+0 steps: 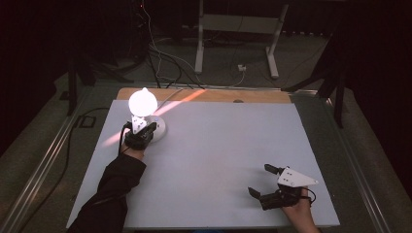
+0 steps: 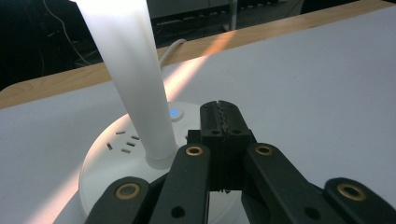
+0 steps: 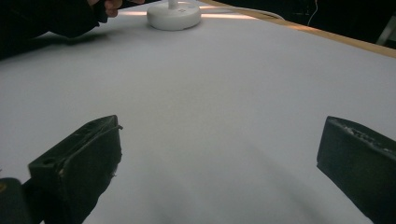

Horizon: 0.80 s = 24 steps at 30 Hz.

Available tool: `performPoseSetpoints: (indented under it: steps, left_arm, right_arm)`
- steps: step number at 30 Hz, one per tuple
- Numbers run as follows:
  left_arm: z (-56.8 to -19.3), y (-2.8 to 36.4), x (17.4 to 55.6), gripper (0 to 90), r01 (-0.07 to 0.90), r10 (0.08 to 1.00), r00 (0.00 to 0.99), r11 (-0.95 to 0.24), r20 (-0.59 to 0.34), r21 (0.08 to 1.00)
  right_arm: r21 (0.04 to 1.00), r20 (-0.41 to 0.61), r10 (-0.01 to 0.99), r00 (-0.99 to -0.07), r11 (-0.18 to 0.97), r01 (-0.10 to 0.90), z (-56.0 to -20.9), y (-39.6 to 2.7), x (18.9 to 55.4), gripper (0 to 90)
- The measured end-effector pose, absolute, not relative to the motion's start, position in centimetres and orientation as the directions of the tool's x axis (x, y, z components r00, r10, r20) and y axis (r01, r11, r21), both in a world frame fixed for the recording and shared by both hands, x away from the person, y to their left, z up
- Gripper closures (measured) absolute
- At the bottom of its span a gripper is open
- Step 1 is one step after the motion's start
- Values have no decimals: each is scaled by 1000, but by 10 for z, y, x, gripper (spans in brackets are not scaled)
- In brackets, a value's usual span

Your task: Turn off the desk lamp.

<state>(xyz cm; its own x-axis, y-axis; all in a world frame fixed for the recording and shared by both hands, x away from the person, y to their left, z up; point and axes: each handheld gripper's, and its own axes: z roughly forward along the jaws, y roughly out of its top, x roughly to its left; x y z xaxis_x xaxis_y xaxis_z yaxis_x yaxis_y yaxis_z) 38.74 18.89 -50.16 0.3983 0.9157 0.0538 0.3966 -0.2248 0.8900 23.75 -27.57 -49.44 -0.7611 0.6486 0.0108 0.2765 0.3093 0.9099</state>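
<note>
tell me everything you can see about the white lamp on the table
The lamp is switched on: its round head glows bright white atop a smooth white, plastic-looking stem rising from a round flat base. The base bears small slots and a button lit blue. It stands upright at the far left of the white table, a white cable running behind it. The shut left gripper hovers over the base beside the button; contact is unclear.

The round white lamp base (image 2: 107, 163) looked like smooth plastic with a faint sheen, and its frosted white stem (image 2: 135, 79) was matt. Around the base, the pale grey table sheet (image 1: 218, 160) seemed matt and smooth; behind it ran a bare wooden table edge (image 1: 252, 95).
</note>
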Motion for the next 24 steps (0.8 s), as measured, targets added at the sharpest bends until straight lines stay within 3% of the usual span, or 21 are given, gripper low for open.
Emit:
performPoseSetpoints:
  steps: [24]
  left_arm:
    - [-511,192,392,900,428,919,392,-228,48,874]
  right_arm:
    - [910,12,649,-761,308,277,-494,-276,238,0]
